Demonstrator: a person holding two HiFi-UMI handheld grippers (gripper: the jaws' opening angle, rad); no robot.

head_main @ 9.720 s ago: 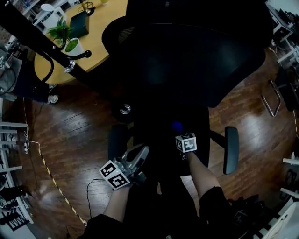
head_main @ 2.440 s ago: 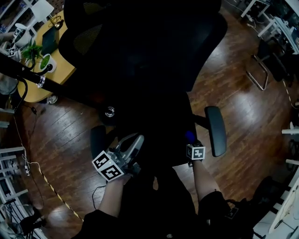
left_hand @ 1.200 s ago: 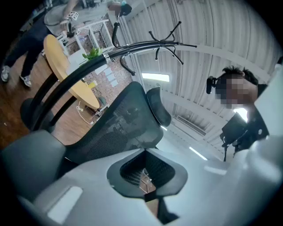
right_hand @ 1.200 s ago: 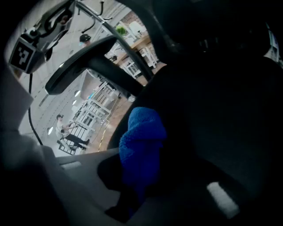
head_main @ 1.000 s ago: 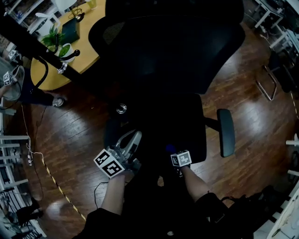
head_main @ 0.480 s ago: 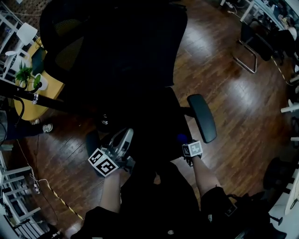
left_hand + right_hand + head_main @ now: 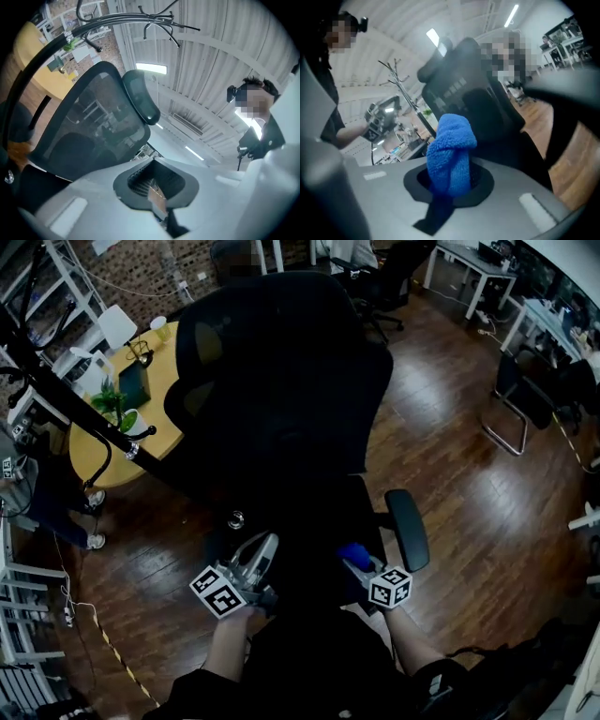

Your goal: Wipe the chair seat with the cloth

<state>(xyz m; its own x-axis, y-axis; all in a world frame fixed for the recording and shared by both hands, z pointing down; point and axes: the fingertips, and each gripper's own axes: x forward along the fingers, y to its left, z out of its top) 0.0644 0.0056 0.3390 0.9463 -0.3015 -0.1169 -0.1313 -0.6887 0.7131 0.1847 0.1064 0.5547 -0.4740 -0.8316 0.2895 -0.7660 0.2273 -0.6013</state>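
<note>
A black office chair faces me in the head view, with its seat [image 7: 314, 512] below the tall backrest [image 7: 281, 371]. My right gripper [image 7: 359, 562] is shut on a folded blue cloth [image 7: 352, 553] over the seat's front right part, just left of the right armrest [image 7: 408, 529]. In the right gripper view the blue cloth [image 7: 451, 152] sticks up out of the right gripper [image 7: 450, 180], with the backrest [image 7: 464, 96] behind it. My left gripper [image 7: 260, 557] hovers at the seat's front left corner, shut and holding nothing. The left gripper [image 7: 154, 187] points up at the backrest [image 7: 89, 126].
A round wooden table [image 7: 164, 371] with a potted plant [image 7: 117, 404] stands to the left behind the chair. A black coat stand [image 7: 66, 395] leans across it. Another chair [image 7: 525, 395] stands at the far right, and white racks [image 7: 28, 615] at the left.
The right gripper carried the cloth rightward across the seat's front toward the armrest. The left gripper kept its place at the front left. The head view tilted up, showing more of the room.
</note>
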